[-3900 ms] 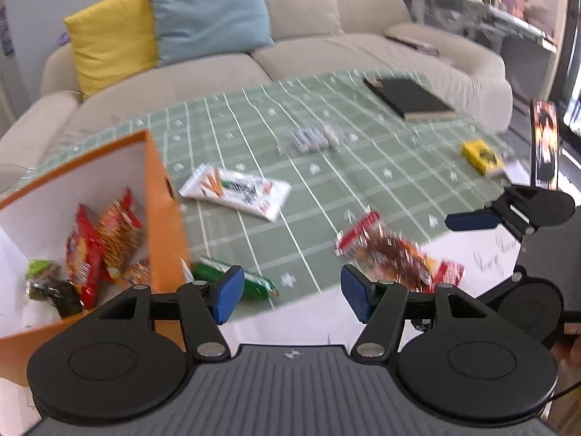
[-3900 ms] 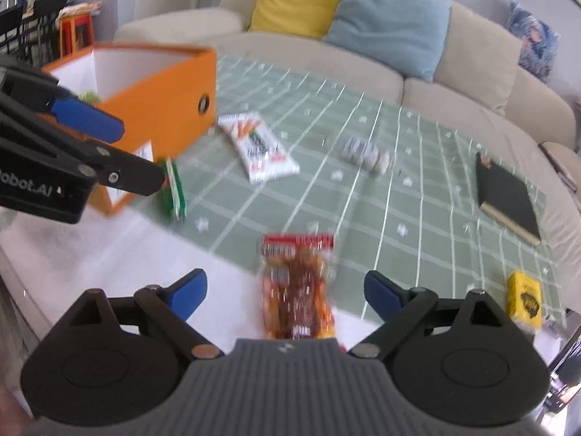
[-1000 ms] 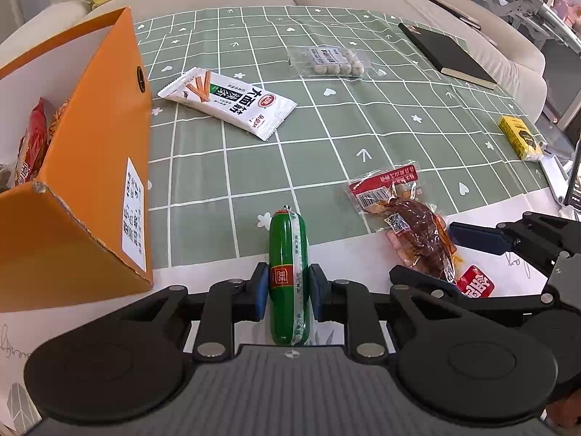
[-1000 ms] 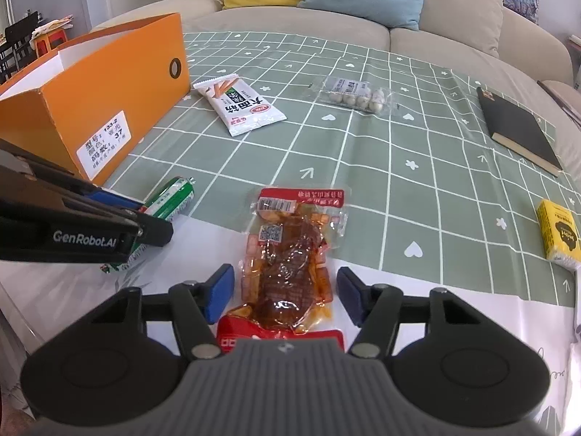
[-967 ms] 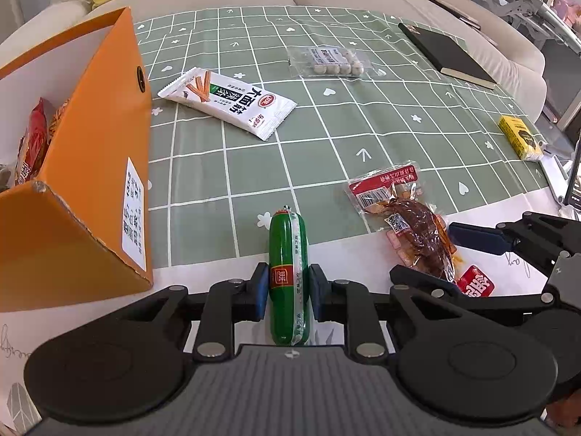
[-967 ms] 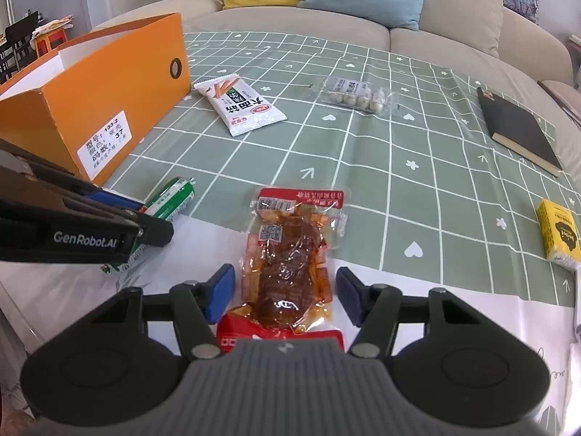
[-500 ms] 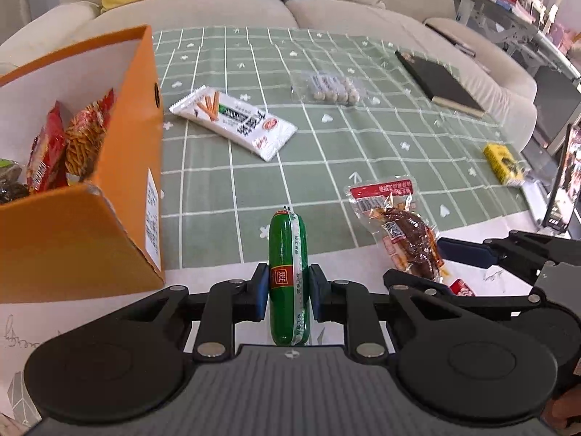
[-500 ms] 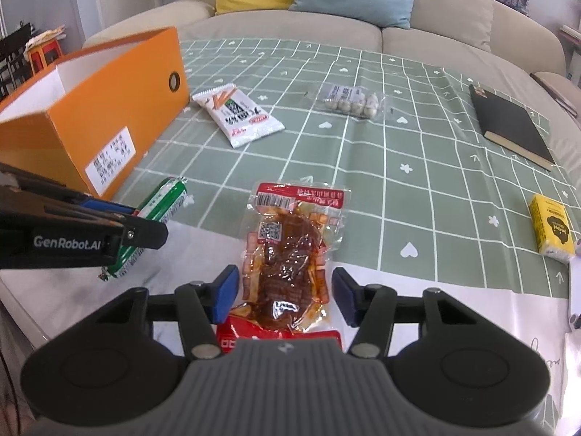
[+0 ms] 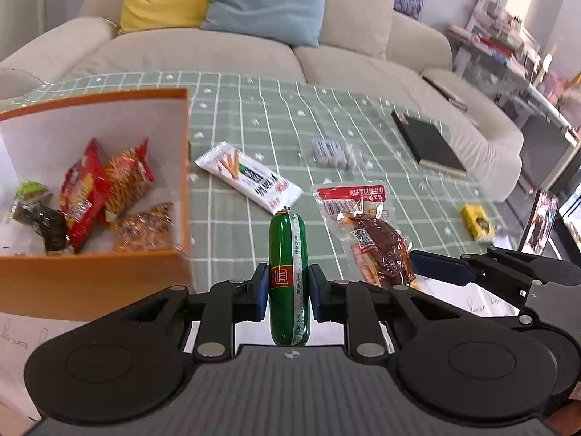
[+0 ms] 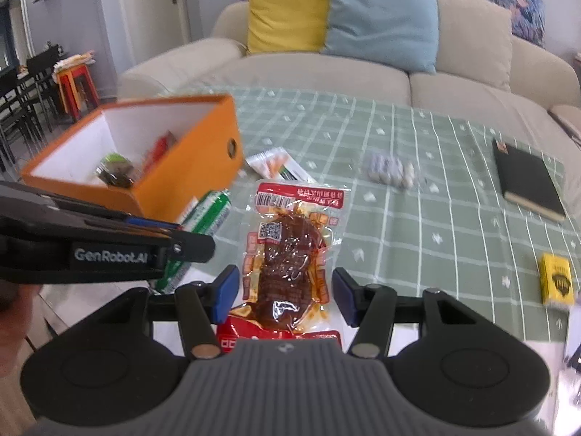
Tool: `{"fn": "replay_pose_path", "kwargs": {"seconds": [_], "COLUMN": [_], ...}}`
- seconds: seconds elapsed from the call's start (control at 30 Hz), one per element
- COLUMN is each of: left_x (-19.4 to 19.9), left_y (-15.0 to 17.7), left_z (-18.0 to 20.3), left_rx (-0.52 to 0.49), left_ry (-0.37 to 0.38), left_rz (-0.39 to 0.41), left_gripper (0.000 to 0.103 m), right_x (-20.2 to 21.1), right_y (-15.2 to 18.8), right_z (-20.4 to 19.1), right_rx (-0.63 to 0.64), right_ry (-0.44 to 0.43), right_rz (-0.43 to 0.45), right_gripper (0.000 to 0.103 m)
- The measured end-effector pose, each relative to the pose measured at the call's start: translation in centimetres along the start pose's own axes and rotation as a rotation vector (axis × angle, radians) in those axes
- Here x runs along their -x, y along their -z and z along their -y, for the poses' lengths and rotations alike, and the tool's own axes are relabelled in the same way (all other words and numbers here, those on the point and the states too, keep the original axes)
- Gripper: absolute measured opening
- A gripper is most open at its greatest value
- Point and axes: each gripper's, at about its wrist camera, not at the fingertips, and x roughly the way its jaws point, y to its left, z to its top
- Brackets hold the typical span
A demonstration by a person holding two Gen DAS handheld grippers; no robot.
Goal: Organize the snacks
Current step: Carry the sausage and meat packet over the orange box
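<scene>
Box (image 9: 109,283) holds several packs already. Left claw (image 9: 288,292) clamped on sausage (image 9: 288,254), lifted off desk (image 9: 254,109). Right claw (image 10: 283,296) half-open, meat pack (image 10: 290,250) between pads, looks lifted; grip unclear. Biscuit pack (image 9: 250,178), candy (image 9: 332,152) left on desk.

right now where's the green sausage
The green sausage is clamped upright between the left gripper's pads at the centre of the left wrist view, just right of the orange box and left of the red meat packet.

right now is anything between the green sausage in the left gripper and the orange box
Nothing visible. The green sausage sits clamped in the left gripper, and the orange box stands open-topped just to its left with no obstacle between.
</scene>
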Motion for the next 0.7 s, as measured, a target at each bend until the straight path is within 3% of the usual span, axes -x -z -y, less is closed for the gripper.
{"fn": "replay_pose_path", "kwargs": {"seconds": [0.3, 0.7], "left_x": [3.4, 8.0], "left_y": [-2.6, -6.4], "left_z": [-4.3, -13.1], "left_rx": [0.073, 0.118], "left_ry": [-0.041, -0.175], "left_rz": [0.065, 0.123], "left_gripper": [0.025, 0.025], "right_x": [0.4, -2.0], "right_y": [-4.6, -12.2], "right_z": [-2.9, -9.3], "right_rx": [0.027, 0.086], "right_ry": [-0.055, -0.217], "right_rz": [0.04, 0.065], "right_gripper": [0.054, 0.054]}}
